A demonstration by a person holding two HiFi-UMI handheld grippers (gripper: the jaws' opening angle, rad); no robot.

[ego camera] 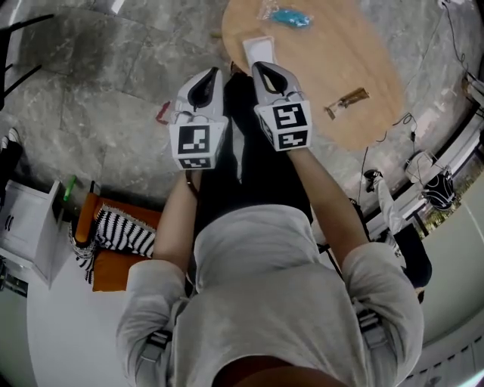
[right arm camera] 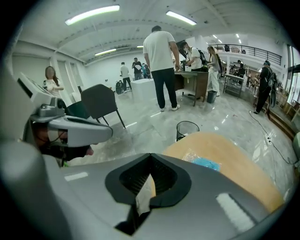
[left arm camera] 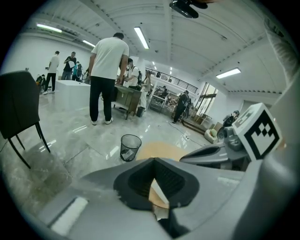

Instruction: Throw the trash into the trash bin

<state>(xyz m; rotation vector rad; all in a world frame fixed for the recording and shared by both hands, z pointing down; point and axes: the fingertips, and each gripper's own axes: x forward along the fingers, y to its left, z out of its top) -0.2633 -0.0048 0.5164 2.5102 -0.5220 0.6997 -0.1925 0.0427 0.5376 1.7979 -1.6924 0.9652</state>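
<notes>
Head view: left claw (ego camera: 215, 71) and right claw (ego camera: 256, 66) both closed (smooth grey shells) by round wooden table (ego camera: 333, 53).

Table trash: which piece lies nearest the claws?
The white flat piece at the edge of the table, just beyond the right claw; the blue packet and brown wrapper lie farther away.

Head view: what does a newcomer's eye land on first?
The left gripper and right gripper, held side by side with jaws together, their black-and-white marker cubes dead centre. Just beyond them the round wooden table carries a blue packet, a brown wrapper and a white piece at its near edge. The gripper views add a black mesh bin on the floor past the table.
</notes>
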